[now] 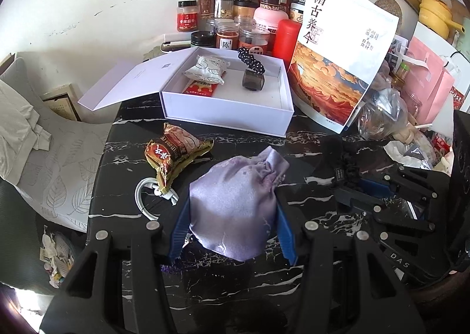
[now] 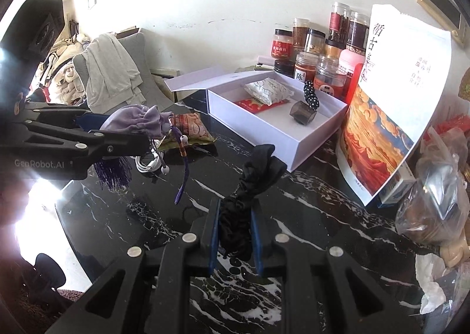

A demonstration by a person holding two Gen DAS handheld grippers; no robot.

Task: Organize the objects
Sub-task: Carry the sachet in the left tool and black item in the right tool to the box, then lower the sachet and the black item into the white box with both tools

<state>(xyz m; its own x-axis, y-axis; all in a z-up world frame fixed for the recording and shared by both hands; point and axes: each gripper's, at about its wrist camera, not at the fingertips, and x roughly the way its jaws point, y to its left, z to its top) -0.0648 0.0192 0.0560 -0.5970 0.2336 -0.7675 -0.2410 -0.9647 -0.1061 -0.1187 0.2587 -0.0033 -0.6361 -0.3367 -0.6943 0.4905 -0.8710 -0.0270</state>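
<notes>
Left wrist view shows your left gripper (image 1: pixel 232 216) clamped on the lilac satin pouch (image 1: pixel 235 201), lifted above the black marble table (image 1: pixel 308 275), while your right gripper (image 2: pixel 235 234) pinches the black fabric bundle (image 2: pixel 249 187). You're mid-carry; next, I judge, bring each over the open white box (image 1: pixel 229 113) and let go inside.

The middle of the black marble table (image 2: pixel 308 216) lies open between the two grippers and the white box (image 1: pixel 229 110), whose top is uncovered, its lid (image 1: pixel 129 84) folded flat toward the table's left edge. Inside, free floor remains at the box's near right corner. A snack packet (image 1: pixel 173 154) and white cable (image 1: pixel 147 196) crowd the left edge. Jars (image 1: pixel 226 19) wall the far edge; a tall printed bag (image 1: pixel 343 52) and plastic bags (image 2: pixel 434 196) block the right edge.
</notes>
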